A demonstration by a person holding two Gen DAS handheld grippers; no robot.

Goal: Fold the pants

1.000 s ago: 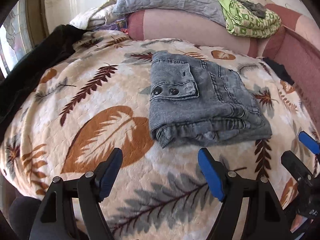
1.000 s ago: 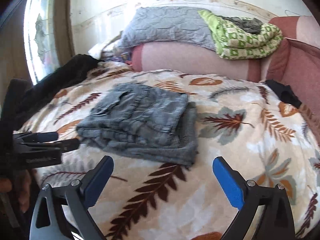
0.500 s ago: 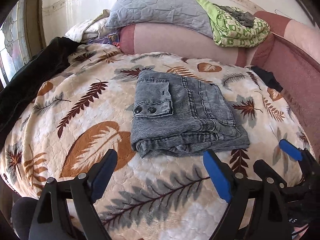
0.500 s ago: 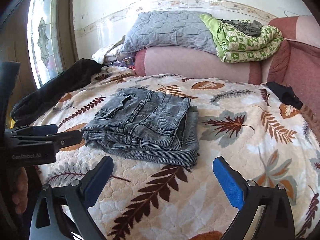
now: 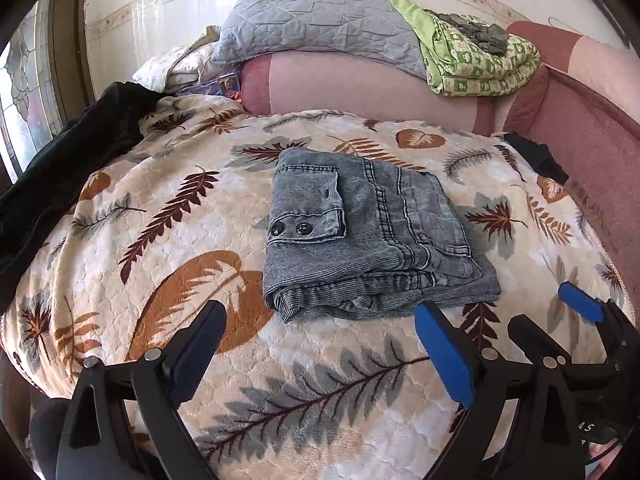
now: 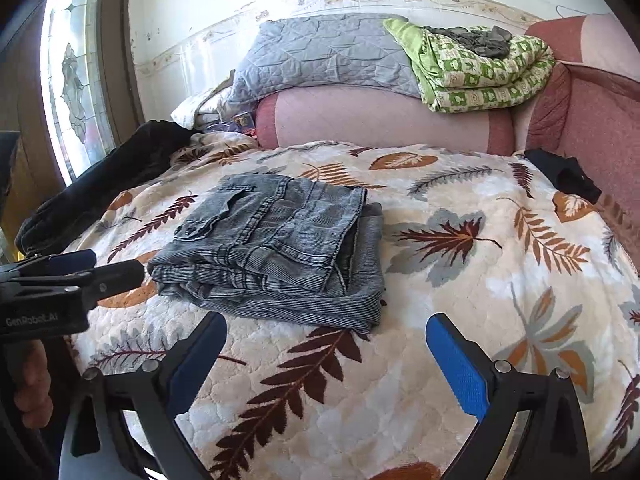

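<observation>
Little left to spoil on the leaf-print blanket [image 5: 168,280] unless a finger snags the loose near edge and drags the top layer askew. Grey pants [image 5: 368,240] folded into a thick, slightly uneven square bundle mid-blanket, nearer the front edge, pocket flap up, lower layer jutting out on the right. Left gripper [image 5: 320,344] and right gripper [image 6: 324,354] both spread wide, holding nothing, just short of the bundle.

pants [image 5: 372,236] on blanket [image 5: 168,264], pillow [image 5: 316,20] behind
</observation>
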